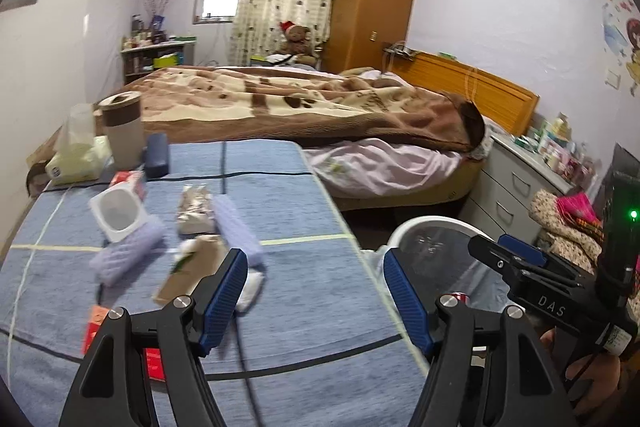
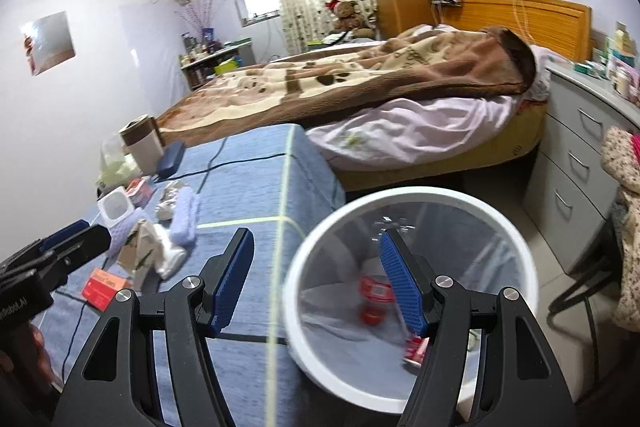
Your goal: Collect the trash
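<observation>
Both grippers spread, nothing between pads. Right gripper (image 2: 316, 279) hangs above white bin (image 2: 534, 267) beside the table (image 2: 248, 163); red bottle (image 2: 374, 301) lies inside. Left gripper (image 1: 316, 299) faces the table's right edge. Remaining trash sits mid-table: purple wrappers (image 1: 236, 223), brown pack (image 1: 192, 263), white cup (image 1: 118, 213), red card (image 2: 105, 285). Next pick, likely: approach low w/ pads straddling one item only; avoid the black cable (image 1: 244, 359); carry fully over bin rim before release.

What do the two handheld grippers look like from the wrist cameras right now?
Both the left gripper and the right gripper have glossy black forked frames with silver pivot screws and ribbed blue fingers. The right gripper's black body carries white "DAS" lettering, a label sticker and a green light.
</observation>
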### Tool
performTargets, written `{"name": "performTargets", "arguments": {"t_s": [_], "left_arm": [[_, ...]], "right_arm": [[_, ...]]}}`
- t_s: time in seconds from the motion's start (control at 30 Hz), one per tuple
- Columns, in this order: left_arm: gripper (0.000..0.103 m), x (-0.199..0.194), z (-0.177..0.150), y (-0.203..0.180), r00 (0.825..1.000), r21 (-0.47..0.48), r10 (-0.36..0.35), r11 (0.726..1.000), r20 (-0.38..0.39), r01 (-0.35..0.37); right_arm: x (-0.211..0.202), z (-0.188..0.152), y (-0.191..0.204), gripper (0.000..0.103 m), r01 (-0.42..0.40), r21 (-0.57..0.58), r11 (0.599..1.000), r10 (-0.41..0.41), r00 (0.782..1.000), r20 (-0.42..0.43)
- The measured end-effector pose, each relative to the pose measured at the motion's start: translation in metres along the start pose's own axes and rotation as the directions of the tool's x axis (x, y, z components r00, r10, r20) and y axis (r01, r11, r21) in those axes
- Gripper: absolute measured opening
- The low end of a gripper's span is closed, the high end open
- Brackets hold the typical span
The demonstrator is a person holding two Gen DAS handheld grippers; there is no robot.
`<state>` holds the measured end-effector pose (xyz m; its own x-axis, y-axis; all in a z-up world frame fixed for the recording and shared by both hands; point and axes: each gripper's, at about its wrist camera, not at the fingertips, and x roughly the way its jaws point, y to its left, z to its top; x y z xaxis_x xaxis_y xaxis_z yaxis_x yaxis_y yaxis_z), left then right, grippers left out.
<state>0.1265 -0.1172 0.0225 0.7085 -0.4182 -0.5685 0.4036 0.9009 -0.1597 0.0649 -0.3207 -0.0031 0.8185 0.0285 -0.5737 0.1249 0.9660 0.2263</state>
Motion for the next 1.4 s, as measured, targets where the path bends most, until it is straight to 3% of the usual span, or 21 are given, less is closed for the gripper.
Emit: {"name": "performTargets", "arguments": {"t_s": [0.33,0.6,0.9,1.27,1.4], "left_arm": [[0.071,-0.008,-0.017,0.059,0.994,-0.076,0.103,0.992,-0.024,-0.105],[0.075,-0.008,-0.031,0.097,0.982,-0.126,0.179,0.974,-0.065,-0.186],[0.076,0.018,-0.049,0.121,0.968,-0.137,0.193,0.967,-0.158,-0.215],[0.076,0.039,-0.068,0.124,0.94,-0.045,0.229,0.968,-0.251,-0.248],[0.076,0.038,-0.072,0.123,0.937,0.001,0.244,0.968,-0.249,-0.252]], "right_arm": [[0.017,0.001,0.031,0.071,-0.077,-0.033,0.996,0.077,0.997,-0.01],[0.045,0.002,0.06,0.071,-0.112,-0.094,0.989,0.106,0.992,-0.069],[0.089,0.007,0.086,0.071,-0.146,-0.152,0.978,0.123,0.981,-0.147],[0.129,0.01,0.112,0.071,-0.177,-0.204,0.963,0.132,0.967,-0.219],[0.142,0.01,0.118,0.071,-0.188,-0.203,0.961,0.134,0.959,-0.25]]}}
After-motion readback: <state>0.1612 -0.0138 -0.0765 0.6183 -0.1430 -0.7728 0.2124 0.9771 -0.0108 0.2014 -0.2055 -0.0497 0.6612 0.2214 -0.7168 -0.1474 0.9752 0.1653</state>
